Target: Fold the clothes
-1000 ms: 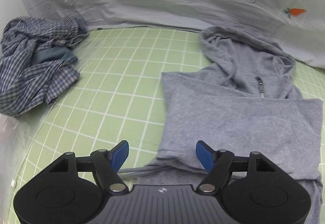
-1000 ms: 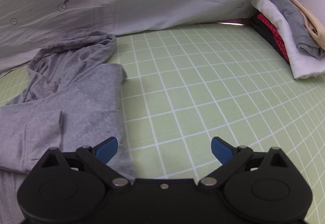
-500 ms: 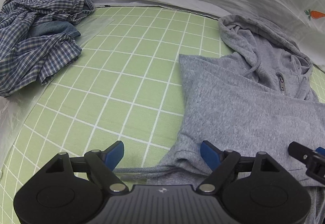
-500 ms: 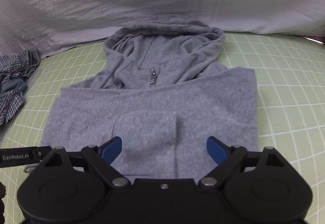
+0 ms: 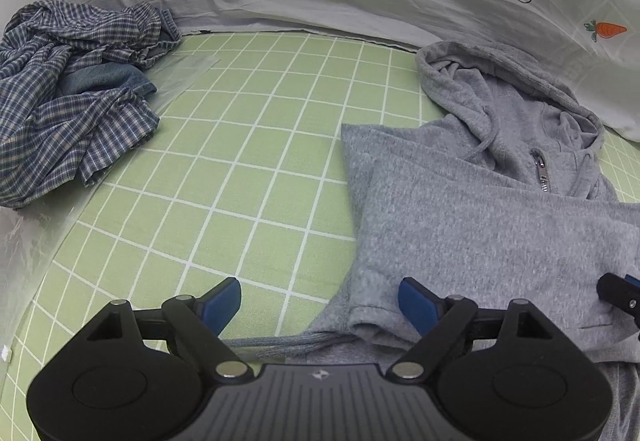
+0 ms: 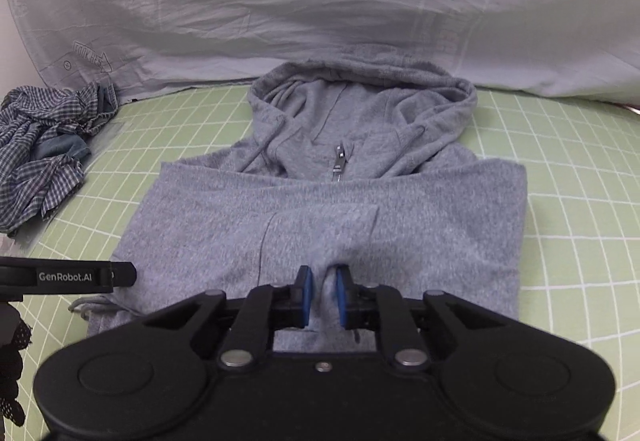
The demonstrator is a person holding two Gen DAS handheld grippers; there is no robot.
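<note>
1. A grey fleece hooded sweatshirt with a short zipper lies on a light green mat with a white grid. Its hood is at the far side, touching a white wrinkled sheet printed with orange carrots. Its body is folded into a wide block at the near side.
2. The right gripper with black arms and blue pads is at the near edge of the sweatshirt, about in the middle of its width. Its jaws are closing, and a raised fold of the grey fleece stands between the two pads, which press on it from both sides.
3. The left gripper of the same black and blue build is at the near left corner of the sweatshirt. Its jaws stand wide apart. The right pad is over the grey hem, the left pad is over the bare green mat, and they do not pinch anything.
4. A grey drawstring cord lies on the mat just near the left gripper, beside the hem.
5. A crumpled blue and white checked shirt lies in a heap at the far left of the mat, well apart from the sweatshirt. A piece of plain blue cloth is visible inside the heap.
6. In the right wrist view, the black side of the left gripper shows at the left edge, with white lettering on it.
</note>
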